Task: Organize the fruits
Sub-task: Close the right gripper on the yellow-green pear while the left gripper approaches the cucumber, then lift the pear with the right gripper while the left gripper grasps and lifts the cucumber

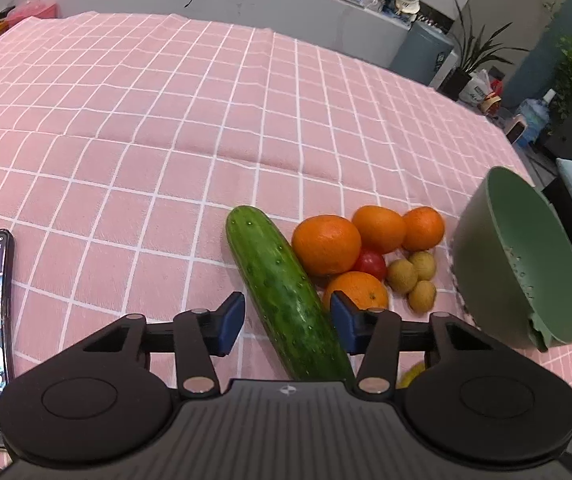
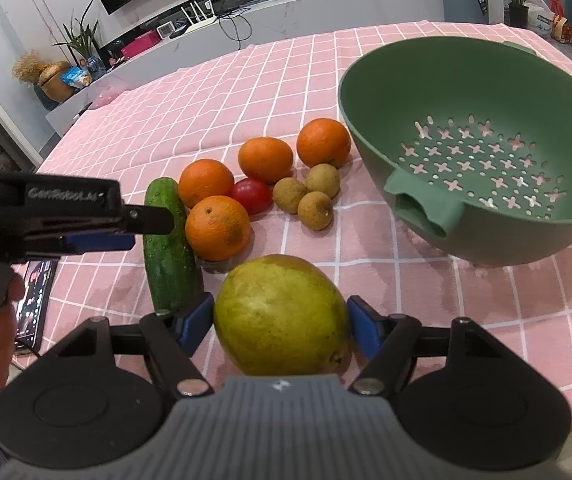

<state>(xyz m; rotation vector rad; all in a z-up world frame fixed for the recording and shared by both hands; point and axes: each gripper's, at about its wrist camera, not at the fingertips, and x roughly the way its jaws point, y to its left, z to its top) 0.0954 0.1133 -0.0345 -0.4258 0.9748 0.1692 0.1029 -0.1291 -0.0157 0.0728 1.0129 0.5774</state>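
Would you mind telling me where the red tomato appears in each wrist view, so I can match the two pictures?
Left wrist: tomato right of centre, ringed by oranges, right of the cucumber.
Right wrist: tomato left of centre, between oranges and small brown fruits.
Shared landmark: the green colander.

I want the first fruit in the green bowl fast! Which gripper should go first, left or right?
Probably the right gripper: its open jaws already sit either side of the pear, and the green bowl is just beyond it. The left gripper straddles the cucumber, farther from the bowl.
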